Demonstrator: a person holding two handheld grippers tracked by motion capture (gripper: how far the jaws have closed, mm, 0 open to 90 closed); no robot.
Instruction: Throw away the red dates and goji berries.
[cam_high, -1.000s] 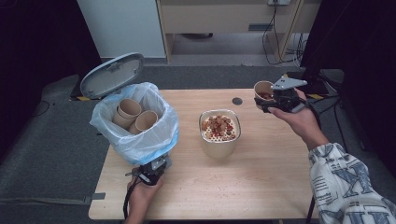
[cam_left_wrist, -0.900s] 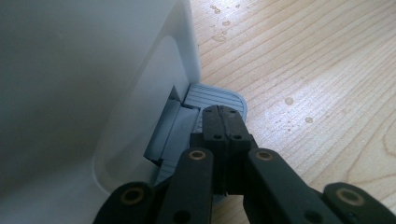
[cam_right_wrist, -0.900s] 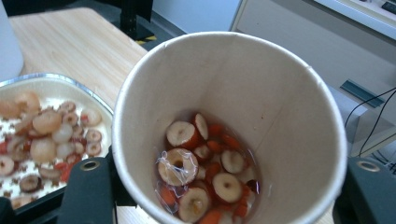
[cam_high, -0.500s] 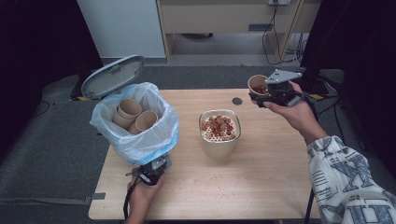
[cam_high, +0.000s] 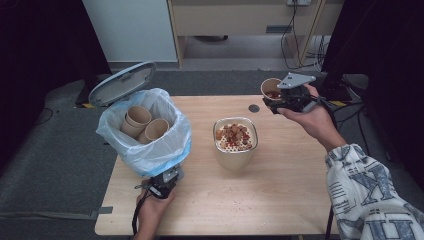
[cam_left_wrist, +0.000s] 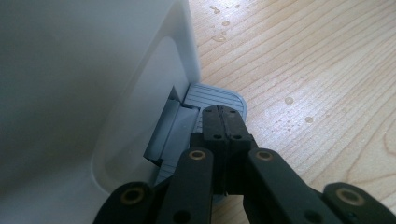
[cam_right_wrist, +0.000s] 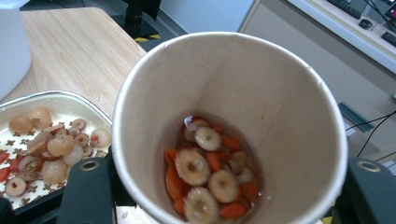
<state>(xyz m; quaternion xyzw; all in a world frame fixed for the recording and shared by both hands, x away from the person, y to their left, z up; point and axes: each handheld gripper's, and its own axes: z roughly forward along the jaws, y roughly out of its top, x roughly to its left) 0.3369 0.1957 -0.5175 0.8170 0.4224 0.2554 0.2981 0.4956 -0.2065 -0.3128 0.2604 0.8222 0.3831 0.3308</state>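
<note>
A paper cup (cam_high: 270, 89) of soup leftovers, lotus-seed rounds and red bits in a little broth (cam_right_wrist: 212, 179), hangs above the far right corner of the wooden table (cam_high: 280, 200), pinched by its wall in our right gripper (cam_high: 283, 98). The jaws stand either side of the cup in the right gripper view, pressed against it and holding it upright.

Our left gripper (cam_left_wrist: 223, 122) has its jaws pressed together with nothing between them, the tips bearing down on the grey foot pedal (cam_left_wrist: 212, 97) of the white bin (cam_left_wrist: 93, 93) at the near left of the table. The bin's lid (cam_high: 122, 83) stands tipped open, and used cups (cam_high: 145, 123) lie inside its blue liner (cam_high: 165, 147).

We judge the step in hand to be carrying the cup toward the strainer bowl (cam_high: 235, 156) at the table's middle, which already holds drained solids (cam_high: 233, 136). The next move, as we read it, calls for bringing the cup over the strainer, tilting it slowly so that the liquid runs through, and then dropping the emptied cup into the bin while the pedal is held down.

A small dark cap (cam_high: 254, 108) lies on the table between cup and strainer, well below the path. Droplets (cam_left_wrist: 289, 100) spot the wood near the pedal. Nothing stands in the way; the risk is a spill from tilting too soon.
</note>
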